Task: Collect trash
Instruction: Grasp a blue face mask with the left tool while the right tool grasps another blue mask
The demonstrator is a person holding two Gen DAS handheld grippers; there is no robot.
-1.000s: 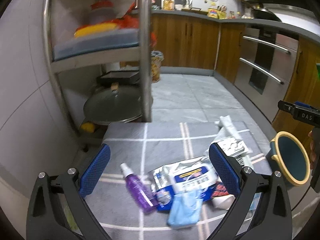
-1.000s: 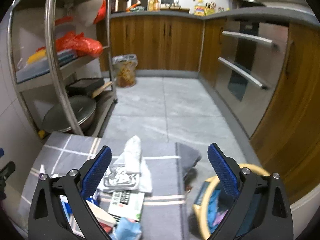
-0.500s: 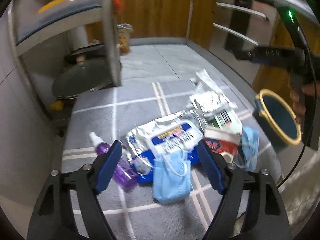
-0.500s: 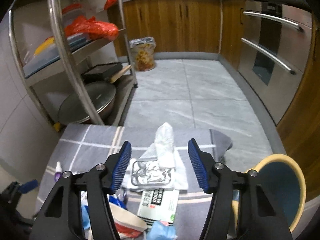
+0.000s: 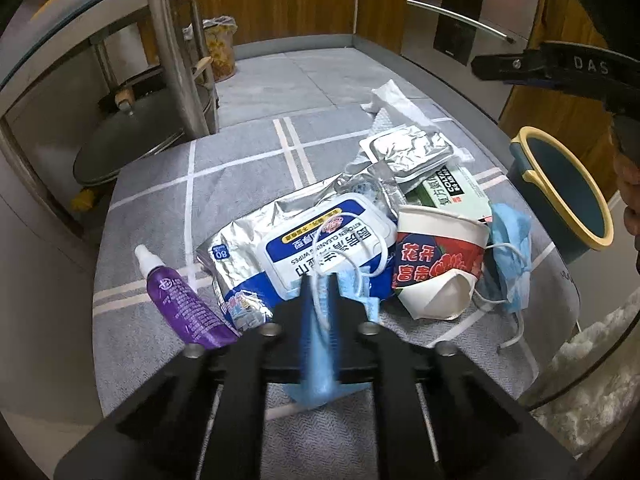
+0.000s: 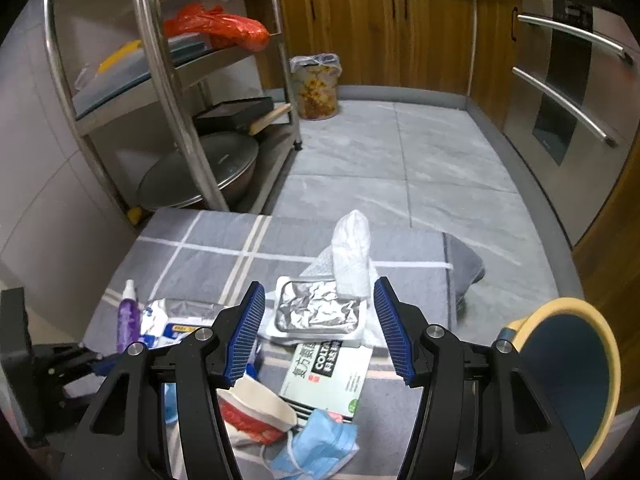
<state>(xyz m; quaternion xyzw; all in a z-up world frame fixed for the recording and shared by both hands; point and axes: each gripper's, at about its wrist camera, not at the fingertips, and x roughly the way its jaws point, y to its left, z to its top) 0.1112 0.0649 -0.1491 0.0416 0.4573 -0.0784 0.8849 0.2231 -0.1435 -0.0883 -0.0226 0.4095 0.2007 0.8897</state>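
Trash lies heaped on a grey checked mat [image 5: 240, 152]. My left gripper [image 5: 320, 280] is shut on a blue face mask [image 5: 320, 364], which is pinched between the pads in front of a wipes pack [image 5: 320, 236]. Beside them lie a purple spray bottle [image 5: 180, 300], a crushed paper cup [image 5: 436, 264] and a second blue mask [image 5: 510, 248]. My right gripper [image 6: 320, 328] hangs half open above a foil tray [image 6: 320, 312], its pads clear of it. A white tissue [image 6: 352, 252] rests on the tray's far edge, and a green-white box [image 6: 328, 372] lies nearer.
A blue bin with a yellow rim [image 6: 568, 380] stands at the mat's right edge. A steel rack [image 6: 180, 120] with a pot lid and boxes is on the left. A lined waste basket [image 6: 316, 84] stands on the tiled floor by the wooden cabinets.
My left gripper dropped onto the blue mask and closed on it. My right gripper narrowed its jaws and moved lower over the foil tray.
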